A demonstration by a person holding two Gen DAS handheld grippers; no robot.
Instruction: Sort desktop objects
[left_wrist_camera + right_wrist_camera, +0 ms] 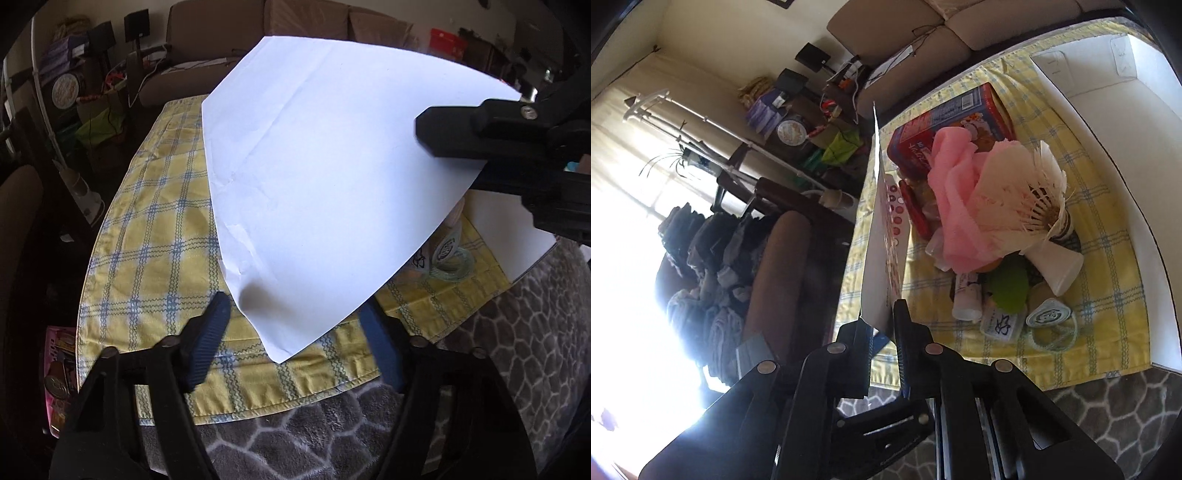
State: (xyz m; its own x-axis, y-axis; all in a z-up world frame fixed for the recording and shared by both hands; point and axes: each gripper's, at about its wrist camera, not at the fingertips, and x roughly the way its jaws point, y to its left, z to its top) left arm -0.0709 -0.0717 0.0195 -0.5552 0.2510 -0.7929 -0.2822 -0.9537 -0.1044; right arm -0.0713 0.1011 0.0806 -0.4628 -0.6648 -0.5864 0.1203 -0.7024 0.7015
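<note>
While the left tongs stand wide open above the near edge of the yellow checked cloth, holding nothing, a white sheet of paper hangs in the air just beyond them, its lowest corner dipping between the two blue-padded fingers without touching either. Creases run across the sheet, and it covers much of the cloth from the left wrist view. At the far right of that view the right tongs pinch the sheet's right edge.

From the right wrist view, the right tongs are nearly closed on the paper, which rises edge-on from between the fingers and shows rows of red and pink dots on its right face. To the right of the sheet, a heap of things lies on the cloth-covered surface: a red box at the far side, a pink mesh puff, a white feathered shuttlecock, a green object, a small white tube and an oval tin nearest. A white tray sits far right.
</note>
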